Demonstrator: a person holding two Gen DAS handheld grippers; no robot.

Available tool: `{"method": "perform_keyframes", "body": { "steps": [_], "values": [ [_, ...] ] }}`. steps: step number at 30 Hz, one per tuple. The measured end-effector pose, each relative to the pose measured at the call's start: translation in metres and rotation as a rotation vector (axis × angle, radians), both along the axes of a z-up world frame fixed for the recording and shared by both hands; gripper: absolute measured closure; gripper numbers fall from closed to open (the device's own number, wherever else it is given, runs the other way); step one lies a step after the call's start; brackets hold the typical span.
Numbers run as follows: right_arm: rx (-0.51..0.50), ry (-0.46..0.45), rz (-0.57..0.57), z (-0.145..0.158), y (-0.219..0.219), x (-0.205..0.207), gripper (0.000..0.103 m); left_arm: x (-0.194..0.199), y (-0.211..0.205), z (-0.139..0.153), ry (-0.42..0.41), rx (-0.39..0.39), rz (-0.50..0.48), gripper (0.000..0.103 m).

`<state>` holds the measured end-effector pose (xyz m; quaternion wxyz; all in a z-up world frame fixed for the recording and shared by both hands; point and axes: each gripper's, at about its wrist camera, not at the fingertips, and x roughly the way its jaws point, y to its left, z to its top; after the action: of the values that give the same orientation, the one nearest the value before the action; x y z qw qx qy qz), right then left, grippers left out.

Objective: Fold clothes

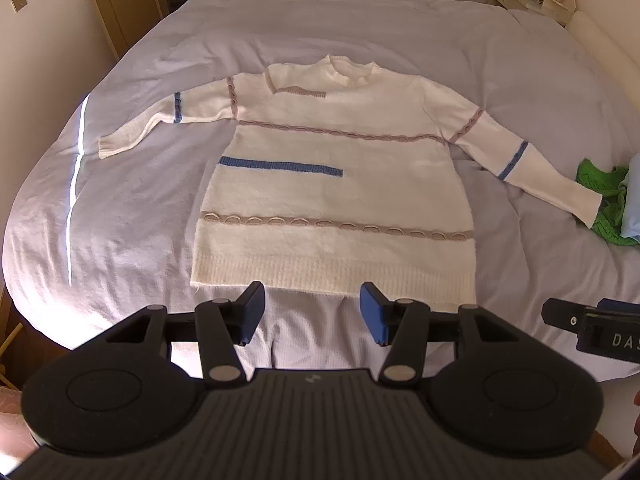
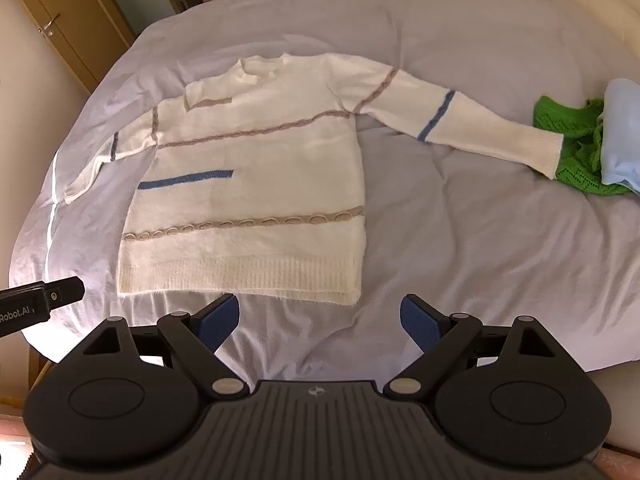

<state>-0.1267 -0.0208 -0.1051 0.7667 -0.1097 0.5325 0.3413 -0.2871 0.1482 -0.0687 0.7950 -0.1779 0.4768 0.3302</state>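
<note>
White sweater (image 1: 332, 200) spread flat, front up, on the bed (image 1: 280, 20), both sleeves stretched out to the sides, neck away from the cameras. Right cuff lying on a green knit (image 2: 576, 152), itself beside a pale blue cloth (image 2: 622, 128). Left tool (image 1: 312, 312) released, pads apart, just short of the ribbed hem, gripping nothing. Right tool (image 2: 320, 320) likewise spread wide and empty, near the hem's right corner, above bare bedcover.
</note>
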Motion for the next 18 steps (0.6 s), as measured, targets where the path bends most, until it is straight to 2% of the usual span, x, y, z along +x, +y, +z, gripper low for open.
{"method": "perform_keyframes", "body": {
  "steps": [9,13,18],
  "values": [
    [-0.030,-0.006,0.003,-0.004,0.032,0.004,0.013,-0.001,0.036,-0.014,-0.005,-0.042,0.023,0.054],
    [-0.059,0.001,-0.007,-0.012,0.064,0.010,0.013,-0.004,0.074,-0.027,0.003,-0.071,0.045,0.052],
    [-0.098,0.026,-0.034,-0.033,0.124,0.017,0.012,-0.008,0.143,-0.053,0.028,-0.122,0.072,0.052]
  ]
}}
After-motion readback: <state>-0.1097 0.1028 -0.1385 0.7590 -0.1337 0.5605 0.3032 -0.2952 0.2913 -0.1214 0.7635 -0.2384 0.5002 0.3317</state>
